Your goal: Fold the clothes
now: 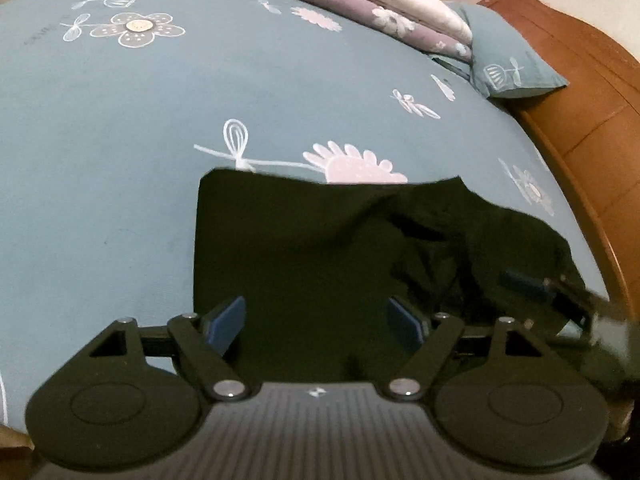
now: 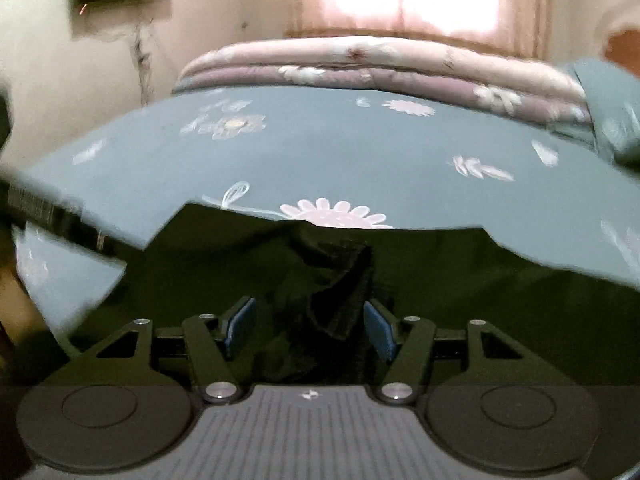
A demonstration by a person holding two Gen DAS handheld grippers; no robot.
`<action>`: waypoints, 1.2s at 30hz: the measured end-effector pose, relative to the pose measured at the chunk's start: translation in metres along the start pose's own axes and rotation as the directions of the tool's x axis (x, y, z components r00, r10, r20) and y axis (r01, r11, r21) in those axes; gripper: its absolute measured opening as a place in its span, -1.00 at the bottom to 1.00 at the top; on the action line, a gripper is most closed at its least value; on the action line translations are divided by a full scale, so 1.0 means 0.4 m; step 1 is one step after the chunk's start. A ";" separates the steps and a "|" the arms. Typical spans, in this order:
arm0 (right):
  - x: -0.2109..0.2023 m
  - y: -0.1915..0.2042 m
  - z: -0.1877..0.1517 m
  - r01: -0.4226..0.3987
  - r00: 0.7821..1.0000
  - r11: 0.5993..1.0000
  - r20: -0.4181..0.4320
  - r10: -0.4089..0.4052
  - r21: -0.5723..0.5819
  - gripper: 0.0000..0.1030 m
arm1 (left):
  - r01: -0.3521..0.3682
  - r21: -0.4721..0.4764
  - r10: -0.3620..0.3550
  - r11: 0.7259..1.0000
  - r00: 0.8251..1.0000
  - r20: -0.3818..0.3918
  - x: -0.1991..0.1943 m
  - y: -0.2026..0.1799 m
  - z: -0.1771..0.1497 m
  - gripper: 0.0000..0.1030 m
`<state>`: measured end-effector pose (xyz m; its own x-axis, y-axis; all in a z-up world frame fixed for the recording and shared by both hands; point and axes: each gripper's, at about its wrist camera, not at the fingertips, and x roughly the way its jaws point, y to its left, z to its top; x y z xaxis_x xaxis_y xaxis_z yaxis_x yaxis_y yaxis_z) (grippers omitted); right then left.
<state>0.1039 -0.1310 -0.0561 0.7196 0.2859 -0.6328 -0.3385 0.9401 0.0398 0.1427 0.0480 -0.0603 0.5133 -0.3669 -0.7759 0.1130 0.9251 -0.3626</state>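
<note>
A black garment lies on the blue floral bedsheet. Above the garment, the left gripper and the right gripper each hover with 2 fingers spread, pinching nothing.

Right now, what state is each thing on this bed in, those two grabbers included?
Black garment: lying on the sheet, left part flat, right part rumpled.
Sheet: spread smooth.
Quilt: folded, at the far end of the bed.
Left hand-held gripper: open, over the garment.
Right hand-held gripper: open, a raised fold between its fingers.
</note>
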 end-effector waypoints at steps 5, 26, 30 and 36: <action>0.026 -0.004 -0.003 0.002 0.994 1.000 -0.105 -0.003 -0.013 -0.87 | -0.026 0.086 0.029 0.996 0.999 -0.029 0.001 -0.028 0.004 0.82; 0.028 0.265 -0.034 -0.276 0.959 0.657 -0.158 0.234 -0.701 -0.40 | -0.220 -0.021 0.217 0.975 0.972 -0.086 -0.053 0.175 -0.105 0.82; 0.067 0.316 -0.058 -0.280 0.959 0.544 -0.200 0.202 -0.791 -0.41 | -0.228 -0.034 0.224 0.973 0.971 -0.088 -0.057 0.204 -0.118 0.82; 0.092 0.335 -0.061 -0.247 0.968 0.490 -0.190 0.164 -0.836 -0.41 | -0.203 -0.043 0.199 0.978 0.976 -0.089 -0.053 0.216 -0.123 0.82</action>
<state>0.0701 0.0007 -0.0928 0.5261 0.3958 -0.7527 -0.8503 0.2345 -0.4711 0.0997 0.1306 -0.1007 0.4480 -0.1827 -0.8752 -0.0301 0.9753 -0.2190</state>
